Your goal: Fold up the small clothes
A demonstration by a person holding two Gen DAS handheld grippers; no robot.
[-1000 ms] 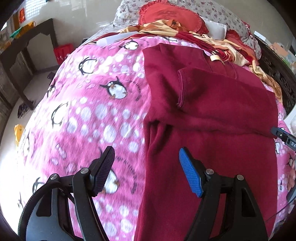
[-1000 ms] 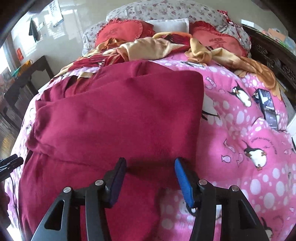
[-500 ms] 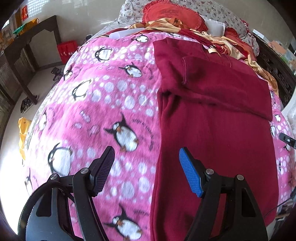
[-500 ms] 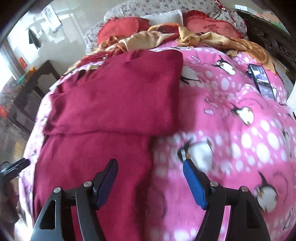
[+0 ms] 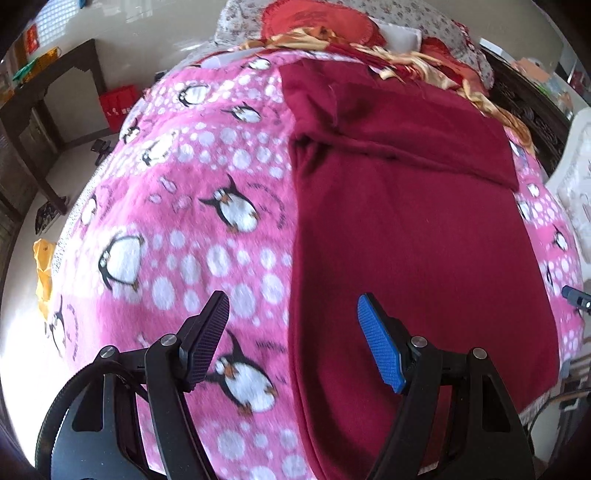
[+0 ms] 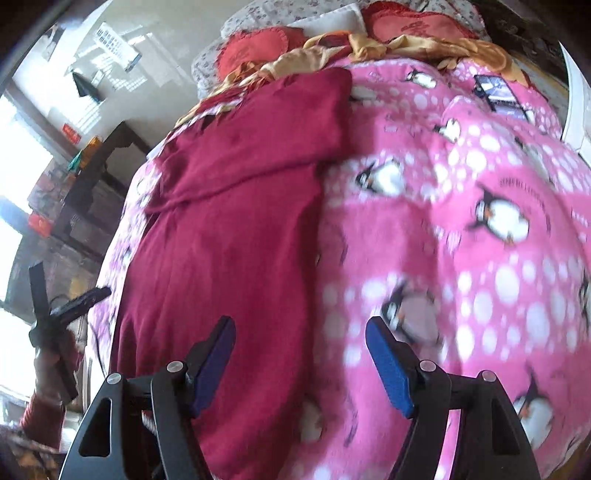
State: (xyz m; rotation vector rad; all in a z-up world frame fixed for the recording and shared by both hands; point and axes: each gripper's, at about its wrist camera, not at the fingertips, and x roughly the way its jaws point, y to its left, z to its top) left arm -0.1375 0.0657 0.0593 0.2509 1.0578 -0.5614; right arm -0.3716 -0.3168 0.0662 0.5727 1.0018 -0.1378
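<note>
A dark red garment (image 5: 413,229) lies flat on the pink penguin blanket (image 5: 192,206), its far part folded over into a band. My left gripper (image 5: 291,332) is open and empty, above the garment's near left edge. My right gripper (image 6: 299,354) is open and empty, above the garment's (image 6: 229,236) near right edge, with the blanket (image 6: 461,229) under its right finger. The left gripper also shows at the left of the right wrist view (image 6: 70,306).
Red cushions (image 5: 314,22) and orange-gold cloth (image 5: 406,62) lie at the head of the bed. A phone (image 6: 495,90) lies on the blanket at far right. A dark wooden table (image 5: 48,92) and a red bag (image 5: 118,107) stand on the floor to the left.
Both grippers have drawn back from the folded band toward the near end of the garment. Both stay open and empty.
</note>
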